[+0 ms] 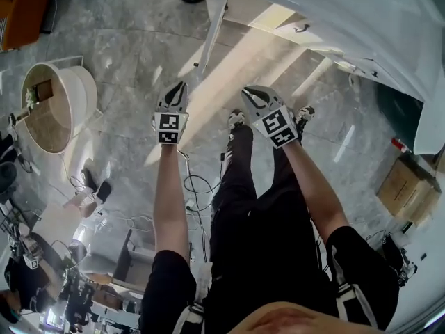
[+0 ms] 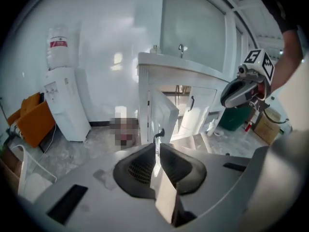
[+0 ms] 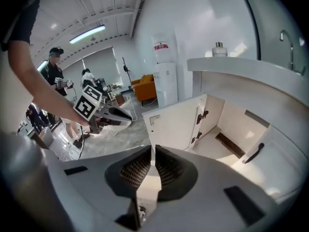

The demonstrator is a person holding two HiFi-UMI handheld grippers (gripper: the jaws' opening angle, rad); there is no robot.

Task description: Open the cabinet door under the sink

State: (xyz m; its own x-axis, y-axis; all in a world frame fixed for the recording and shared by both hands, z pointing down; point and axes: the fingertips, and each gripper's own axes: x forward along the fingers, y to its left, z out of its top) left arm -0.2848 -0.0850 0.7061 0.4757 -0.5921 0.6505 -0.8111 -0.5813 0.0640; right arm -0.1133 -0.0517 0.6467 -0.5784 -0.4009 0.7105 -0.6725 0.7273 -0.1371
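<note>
**Water dispenser, white plastic, with an upturned bottle on top** (image 2: 60,100). It stands well off to the left of the left gripper against the wall. It has no part in the task.

**Left gripper** (image 1: 181,88). The jaws are pressed together with nothing between them. It is held out level and aimed at the door's free edge, and it is clear of the door. Judged idle, since no grasp is needed now.

**Cabinet door, white flat panel with a black bar handle** (image 2: 166,116). It is straight ahead of the left gripper and ahead-left of the right gripper. It is swung wide out from the white cabinet beneath the sink counter (image 2: 183,65), and its dark hinges (image 3: 200,116) are exposed. Judged already opened.

**Right gripper** (image 1: 249,93). The jaws are closed together and empty. It faces the bare white cabinet interior (image 3: 227,129) and touches nothing.

**Second white door with a black handle** (image 3: 254,152). It is low to the right of the right gripper and appears shut.
</note>
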